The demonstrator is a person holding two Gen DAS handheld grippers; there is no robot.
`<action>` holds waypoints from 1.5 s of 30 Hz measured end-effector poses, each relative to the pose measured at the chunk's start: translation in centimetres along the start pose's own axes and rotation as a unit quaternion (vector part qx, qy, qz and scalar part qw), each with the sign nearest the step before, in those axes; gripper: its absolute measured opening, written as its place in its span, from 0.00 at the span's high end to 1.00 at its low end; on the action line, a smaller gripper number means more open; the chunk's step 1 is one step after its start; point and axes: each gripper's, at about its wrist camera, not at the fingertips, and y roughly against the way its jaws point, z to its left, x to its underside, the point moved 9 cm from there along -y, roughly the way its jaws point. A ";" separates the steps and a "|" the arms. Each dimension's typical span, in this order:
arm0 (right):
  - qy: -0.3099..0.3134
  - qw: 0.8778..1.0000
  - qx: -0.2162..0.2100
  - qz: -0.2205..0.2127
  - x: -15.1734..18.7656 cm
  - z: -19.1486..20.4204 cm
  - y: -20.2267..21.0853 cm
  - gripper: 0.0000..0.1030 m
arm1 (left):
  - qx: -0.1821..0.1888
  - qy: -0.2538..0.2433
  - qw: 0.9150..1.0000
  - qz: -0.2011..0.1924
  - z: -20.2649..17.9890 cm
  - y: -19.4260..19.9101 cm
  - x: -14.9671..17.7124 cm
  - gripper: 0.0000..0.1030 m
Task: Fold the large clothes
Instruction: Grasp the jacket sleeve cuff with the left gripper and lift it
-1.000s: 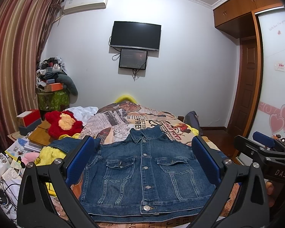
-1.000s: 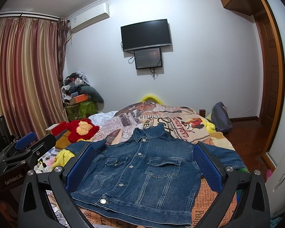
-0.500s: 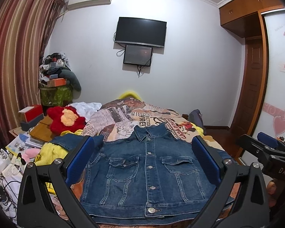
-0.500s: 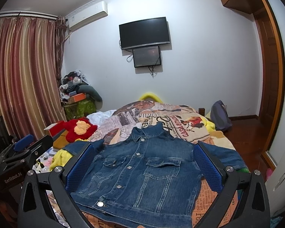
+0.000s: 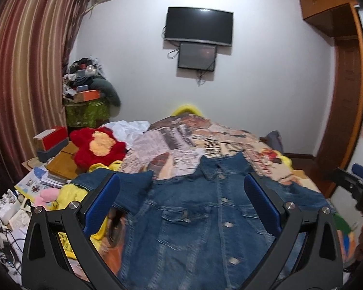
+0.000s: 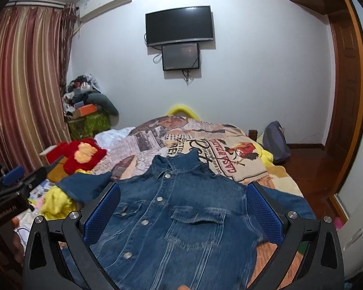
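So the denim jacket [image 6: 181, 217] is laid out face up on the bed [image 6: 230, 145], buttoned, collar pointing at the far wall with the TV [image 6: 179, 25], and both sleeves are flung out to the sides. Nothing folded yet as far as I can tell, so I'd call this the very start: lining up for the first fold.

Left gripper [image 5: 181, 203] has its jaws spread wide and is holding nothing, it just hangs over the jacket's front. Right gripper [image 6: 182, 207] is the same deal, jaws wide apart and empty (you can see the jacket's chest pocket right between them).

Next move, I reckon, is going down for the sleeves: each gripper needs to drop to a cuff or shoulder edge, pinch the denim, and swing the sleeve in across the front. Denim's stiff and heavy, so a shallow pinch could slip. The left sleeve lies near the red plush toy [image 5: 99, 148] and a yellow cloth [image 6: 55, 201], so grab carefully there.
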 end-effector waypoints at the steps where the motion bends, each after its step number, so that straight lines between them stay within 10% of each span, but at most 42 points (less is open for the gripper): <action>1: 0.002 1.000 0.002 0.007 -0.2 -0.2 -1.3 0.00 | -0.008 0.002 1.000 0.001 0.8 -1.0 -0.2 0.00; 14: 0.027 0.995 -0.007 0.094 -1.0 -0.5 -15.9 0.00 | -0.067 0.043 0.991 0.109 12.8 -14.4 1.4 0.00; 29: 0.055 0.966 -0.058 0.245 5.8 1.9 -28.7 0.00 | -0.037 0.238 0.930 0.276 24.8 -23.6 10.5 0.03; 38: 0.048 0.951 -0.088 0.294 9.3 2.8 -30.8 0.00 | -0.020 0.360 0.890 0.280 28.8 -26.3 12.2 0.47; 45: 0.043 0.945 -0.088 0.313 10.1 2.6 -30.9 0.00 | -0.106 0.286 0.911 0.277 30.2 -27.3 11.0 0.85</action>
